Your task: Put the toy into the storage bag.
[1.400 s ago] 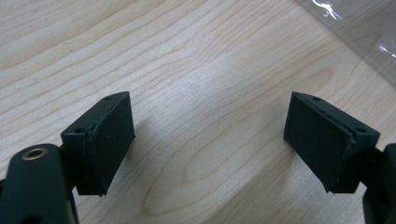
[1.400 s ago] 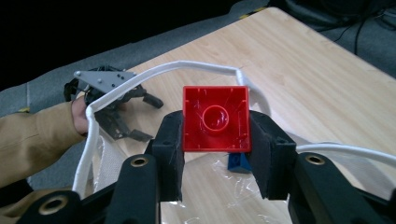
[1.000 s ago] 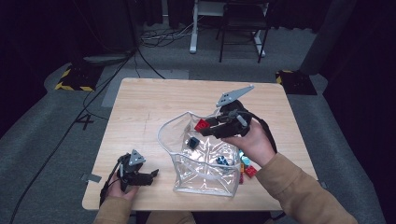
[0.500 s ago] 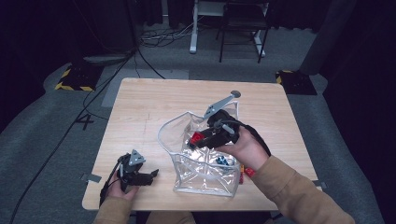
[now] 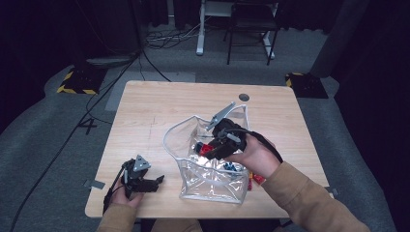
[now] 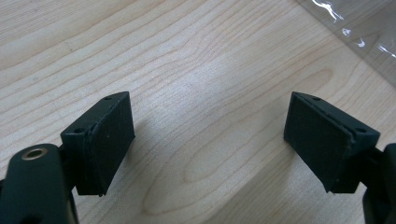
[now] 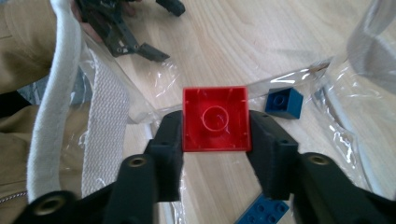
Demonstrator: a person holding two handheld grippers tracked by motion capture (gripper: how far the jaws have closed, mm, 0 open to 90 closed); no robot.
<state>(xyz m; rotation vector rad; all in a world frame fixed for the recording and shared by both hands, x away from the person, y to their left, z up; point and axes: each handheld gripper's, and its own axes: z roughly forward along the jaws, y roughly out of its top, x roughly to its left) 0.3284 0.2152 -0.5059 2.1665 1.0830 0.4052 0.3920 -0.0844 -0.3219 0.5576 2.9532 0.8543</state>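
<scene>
High view: right gripper (image 5: 209, 151) inside clear plastic bag (image 5: 212, 162), clamped on red brick (image 5: 206, 149); left gripper (image 5: 155, 182) resting on wooden table (image 5: 159, 111), spread wide on nothing.

Right gripper view: red brick (image 7: 215, 119) pinched between both jaws, hollow underside with round tube facing camera, faces square, so no long axis to report. Blue brick (image 7: 284, 102) lying at 2 o'clock from red brick, apart from it, on bag floor; second blue piece (image 7: 264, 212) at 5 o'clock, studs up, partly behind right jaw. White webbing strap (image 7: 100, 112) and bag rim at 9 o'clock, crinkled film at 3 o'clock, hemming in jaws. Left gripper view: bare table between jaws, bag edge (image 6: 355, 32) at 1 o'clock.
</scene>
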